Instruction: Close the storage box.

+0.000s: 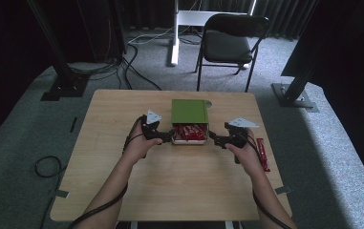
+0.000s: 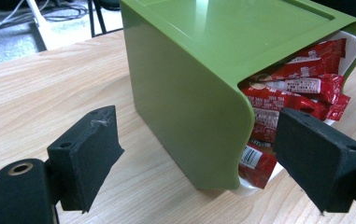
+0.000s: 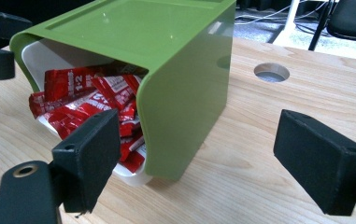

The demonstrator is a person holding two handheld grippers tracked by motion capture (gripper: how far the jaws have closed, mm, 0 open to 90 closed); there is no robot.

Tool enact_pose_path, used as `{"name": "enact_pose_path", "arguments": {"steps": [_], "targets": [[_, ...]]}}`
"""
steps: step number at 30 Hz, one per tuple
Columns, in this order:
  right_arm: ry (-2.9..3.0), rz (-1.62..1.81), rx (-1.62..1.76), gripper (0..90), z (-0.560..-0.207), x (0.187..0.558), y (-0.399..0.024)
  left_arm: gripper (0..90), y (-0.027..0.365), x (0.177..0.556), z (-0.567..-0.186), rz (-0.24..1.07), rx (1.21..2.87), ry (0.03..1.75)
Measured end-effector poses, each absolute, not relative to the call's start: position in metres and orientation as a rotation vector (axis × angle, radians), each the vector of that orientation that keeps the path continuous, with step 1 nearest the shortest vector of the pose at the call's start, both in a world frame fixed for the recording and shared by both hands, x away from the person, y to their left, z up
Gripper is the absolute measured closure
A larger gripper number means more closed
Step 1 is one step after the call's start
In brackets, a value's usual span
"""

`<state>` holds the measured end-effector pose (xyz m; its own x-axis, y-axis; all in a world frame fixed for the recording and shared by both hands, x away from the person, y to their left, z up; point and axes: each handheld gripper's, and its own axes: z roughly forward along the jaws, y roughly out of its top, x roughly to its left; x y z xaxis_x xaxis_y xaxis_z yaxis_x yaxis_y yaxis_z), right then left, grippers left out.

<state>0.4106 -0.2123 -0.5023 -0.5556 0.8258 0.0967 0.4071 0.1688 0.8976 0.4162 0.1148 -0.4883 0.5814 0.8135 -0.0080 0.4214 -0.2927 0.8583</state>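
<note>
A: Near edge first. Two forearms are seen coming in over the front of the wooden table (image 1: pixel 179 191); bare wood is left between that edge and the hands.

B: Left gripper (image 1: pixel 166 137)?

A: Jaws are spread, nothing is clamped. The near left corner of the green box (image 2: pixel 185 116) is straddled by them, and no pad is seen pressing on it.

B: Right gripper (image 1: pixel 214 139)?

A: Released as well. Its jaws are held wide around the box's near right corner; daylight is seen between the pads and the green wall in the right gripper view.

B: Box location?

A: It is set at mid-table, between the two grippers, with its open end turned toward the person. A white drawer (image 3: pixel 40 58) is pulled partly out, and red packets (image 3: pixel 89 105) are piled in it up to the rim, a few hanging over.

B: Room to move?

A: Open wood is left on both sides. A loose red packet (image 1: pixel 263 153) is lying near the right edge, just beside the right hand. A round hole (image 3: pixel 271 72) is cut in the tabletop past the box.

B: Farther off?

A: A black folding chair (image 1: pixel 232 40) is parked beyond the far edge.
</note>
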Motion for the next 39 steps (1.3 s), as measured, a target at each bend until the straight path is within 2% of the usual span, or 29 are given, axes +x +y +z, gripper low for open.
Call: {"name": "enact_pose_path", "arguments": {"steps": [12,26,39], "targets": [[2.020,1.324,1.185,14.3,-0.508,0.402,-0.226,12.6,0.127,0.404,-0.487,0.635,1.904,1.001],[2.005,1.283,1.202,14.4,-0.512,0.391,-0.239,12.5,0.145,0.393,-0.494,0.632,1.916,1.051],[2.028,1.209,1.220,16.0,-0.533,0.377,-0.254,12.6,0.182,0.379,-0.506,0.662,1.898,1.140]]}}
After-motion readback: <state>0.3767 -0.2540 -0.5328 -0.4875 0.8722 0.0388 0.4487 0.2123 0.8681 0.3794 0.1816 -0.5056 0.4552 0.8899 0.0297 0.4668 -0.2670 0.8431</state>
